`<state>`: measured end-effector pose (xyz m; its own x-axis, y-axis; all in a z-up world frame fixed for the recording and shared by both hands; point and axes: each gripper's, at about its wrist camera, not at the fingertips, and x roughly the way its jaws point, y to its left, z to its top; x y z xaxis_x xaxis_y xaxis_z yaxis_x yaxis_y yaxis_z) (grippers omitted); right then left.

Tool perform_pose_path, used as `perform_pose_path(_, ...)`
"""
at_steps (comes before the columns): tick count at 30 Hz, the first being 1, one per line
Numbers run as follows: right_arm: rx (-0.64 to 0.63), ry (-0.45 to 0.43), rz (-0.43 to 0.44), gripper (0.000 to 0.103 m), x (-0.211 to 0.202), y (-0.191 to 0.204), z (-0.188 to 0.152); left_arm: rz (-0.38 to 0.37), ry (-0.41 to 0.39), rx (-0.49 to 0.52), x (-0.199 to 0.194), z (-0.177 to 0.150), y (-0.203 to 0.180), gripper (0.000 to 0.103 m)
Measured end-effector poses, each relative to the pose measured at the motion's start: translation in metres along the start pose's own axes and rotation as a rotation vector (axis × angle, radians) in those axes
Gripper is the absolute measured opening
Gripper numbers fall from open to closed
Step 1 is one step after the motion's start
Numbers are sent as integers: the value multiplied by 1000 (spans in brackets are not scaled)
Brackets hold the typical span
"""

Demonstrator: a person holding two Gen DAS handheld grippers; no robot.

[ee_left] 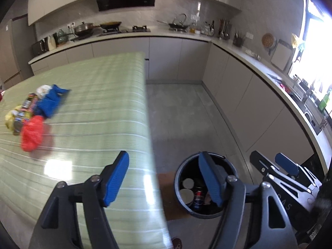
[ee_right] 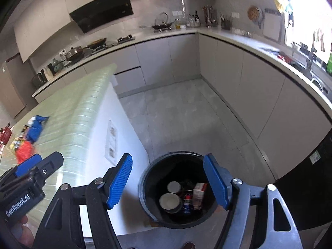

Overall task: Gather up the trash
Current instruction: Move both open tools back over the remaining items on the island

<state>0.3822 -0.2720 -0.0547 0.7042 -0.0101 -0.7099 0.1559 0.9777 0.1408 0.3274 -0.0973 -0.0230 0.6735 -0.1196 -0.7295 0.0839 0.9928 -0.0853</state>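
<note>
A dark round trash bin (ee_left: 178, 178) stands on the floor beside the table; it also shows in the right wrist view (ee_right: 145, 186). It holds cans, a Pepsi can (ee_right: 187, 202) and a small carton (ee_right: 199, 193). A trash pile lies on the green table: a red bag (ee_left: 32, 133), a blue wrapper (ee_left: 49, 101), snack packets (ee_left: 28, 109) and a yellow piece (ee_left: 10, 120). My left gripper (ee_left: 164, 178) is open and empty over the table's right edge. My right gripper (ee_right: 168, 180) is open and empty above the bin.
The green striped table (ee_left: 93, 108) has a white side panel (ee_right: 124, 128). Grey floor (ee_left: 182, 112) lies between the table and the L-shaped kitchen counter (ee_left: 238, 51) with pans and utensils. A black appliance (ee_right: 311, 176) stands at the right.
</note>
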Motion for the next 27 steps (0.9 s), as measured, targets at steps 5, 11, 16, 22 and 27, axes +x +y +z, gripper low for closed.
perform_pose_path(5, -42, -45, 36, 79, -24, 68, -4, 51, -27, -19, -21, -2, 58, 78)
perform_pose_path(11, -91, -63, 90, 80, -35, 155, -20, 123, -28, -71, -35, -11, 149, 79)
perform_pose_path(16, -126, -64, 129, 80, -36, 223, -35, 185, -33, -126, -44, -20, 218, 79)
perform_pose_path(22, -183, -54, 168, 80, -34, 283, -46, 233, -29, -179, -45, -25, 278, 79)
perform_pose_path(27, -212, -40, 195, 80, -25, 311, -43, 246, -21, -210, -35, -23, 303, 79)
